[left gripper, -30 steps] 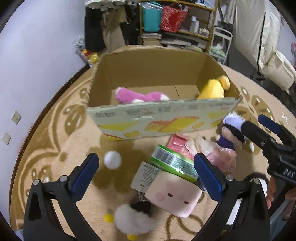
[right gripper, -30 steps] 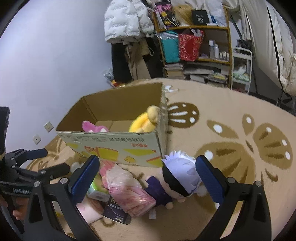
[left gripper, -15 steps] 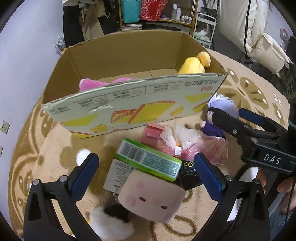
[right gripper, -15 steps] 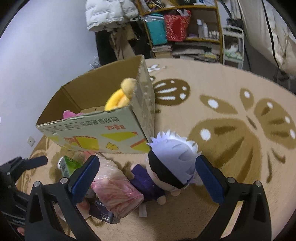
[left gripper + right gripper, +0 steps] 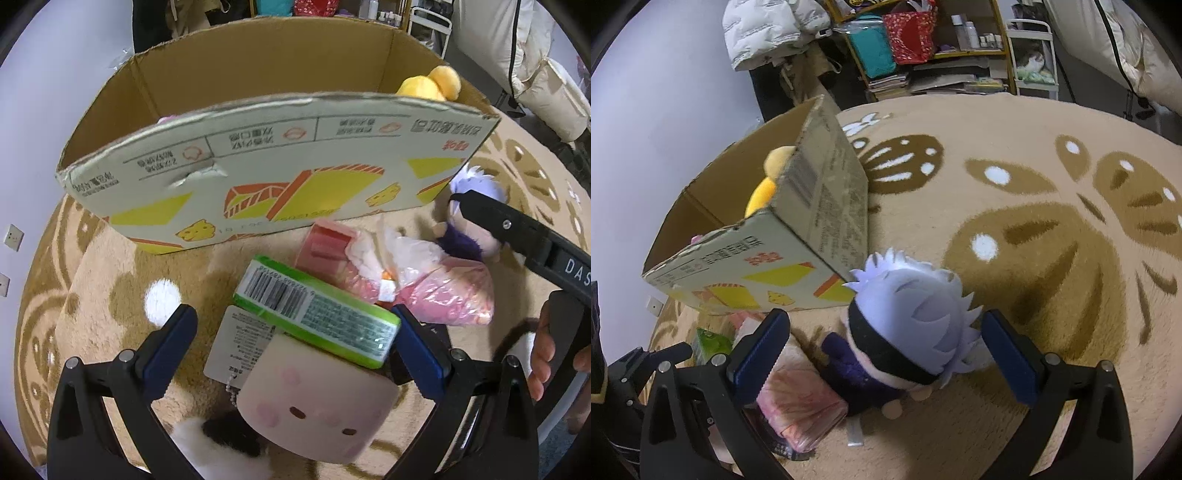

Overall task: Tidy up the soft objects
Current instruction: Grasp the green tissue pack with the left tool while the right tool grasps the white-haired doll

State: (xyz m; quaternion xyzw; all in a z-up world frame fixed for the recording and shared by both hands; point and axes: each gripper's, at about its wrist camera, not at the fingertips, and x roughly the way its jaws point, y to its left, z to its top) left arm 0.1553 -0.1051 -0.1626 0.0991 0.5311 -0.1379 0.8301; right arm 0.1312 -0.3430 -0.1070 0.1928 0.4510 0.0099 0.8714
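A cardboard box [image 5: 280, 177] stands on the rug and holds a yellow plush [image 5: 428, 86] and a pink plush, barely visible. My left gripper [image 5: 291, 350] is open, its jaws either side of a green packet [image 5: 317, 314] lying on a pink square plush [image 5: 317, 402]. My right gripper [image 5: 882, 354] is open, straddling a doll with pale purple hair [image 5: 905, 332] beside the box corner [image 5: 768, 258]. The doll also shows in the left wrist view [image 5: 472, 221], behind the right gripper's finger.
A pink plastic-wrapped bundle [image 5: 443, 291] and a pink box [image 5: 325, 247] lie between the two grippers. A white and black fluffy toy [image 5: 218, 450] lies below the square plush. Shelves [image 5: 923, 48] and hanging coats stand at the back. The tan patterned rug [image 5: 1052, 221] extends right.
Both grippers have moved forward and down. The left now straddles the green packet and square plush; the right now straddles the doll. Both stay open.
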